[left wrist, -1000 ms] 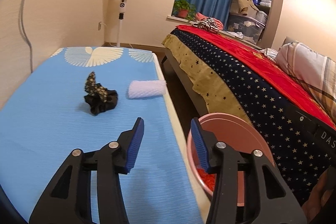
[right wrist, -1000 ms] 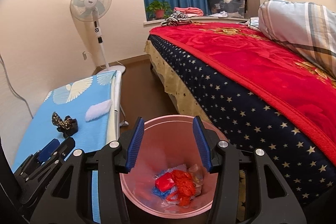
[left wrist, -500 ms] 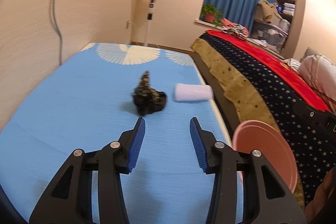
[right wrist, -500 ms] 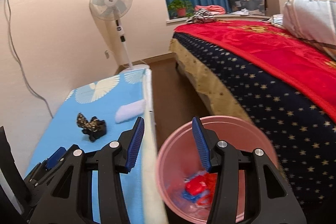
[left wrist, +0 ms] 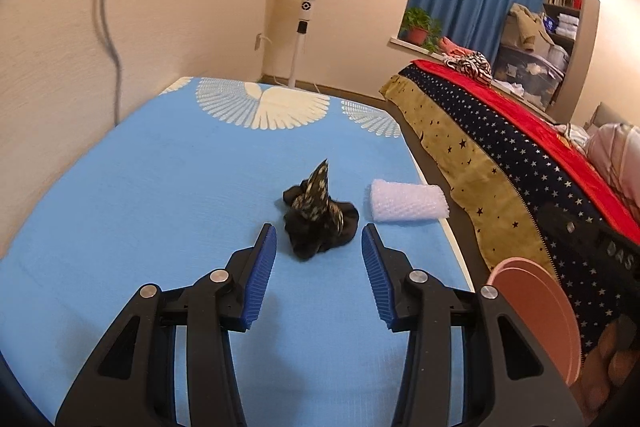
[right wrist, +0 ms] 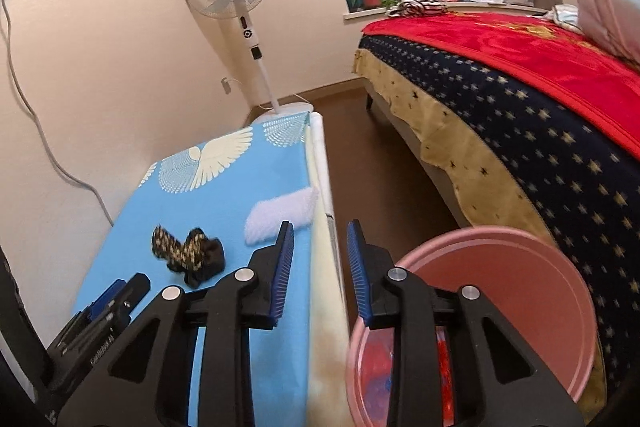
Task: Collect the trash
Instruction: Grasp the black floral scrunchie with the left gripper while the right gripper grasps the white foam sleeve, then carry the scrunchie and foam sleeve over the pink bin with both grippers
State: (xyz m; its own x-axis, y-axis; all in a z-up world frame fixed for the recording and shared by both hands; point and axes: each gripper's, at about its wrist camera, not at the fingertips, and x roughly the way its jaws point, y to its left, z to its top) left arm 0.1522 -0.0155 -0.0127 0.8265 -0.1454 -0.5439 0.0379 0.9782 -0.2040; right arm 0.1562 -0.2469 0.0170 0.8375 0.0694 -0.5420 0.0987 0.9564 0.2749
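On the blue table: black wad (left wrist: 318,217), foam roll (left wrist: 408,205) at its 3 o'clock.
Left claw (left wrist: 319,273): open, empty, wad just ahead.
Right claw (right wrist: 320,267): open, empty.
Pink bin (right wrist: 520,279): beside table.

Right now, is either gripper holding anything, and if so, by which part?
Nothing is held. The left gripper has open jaws just short of the black wrapper; the right gripper is open and empty beside the pink bin.
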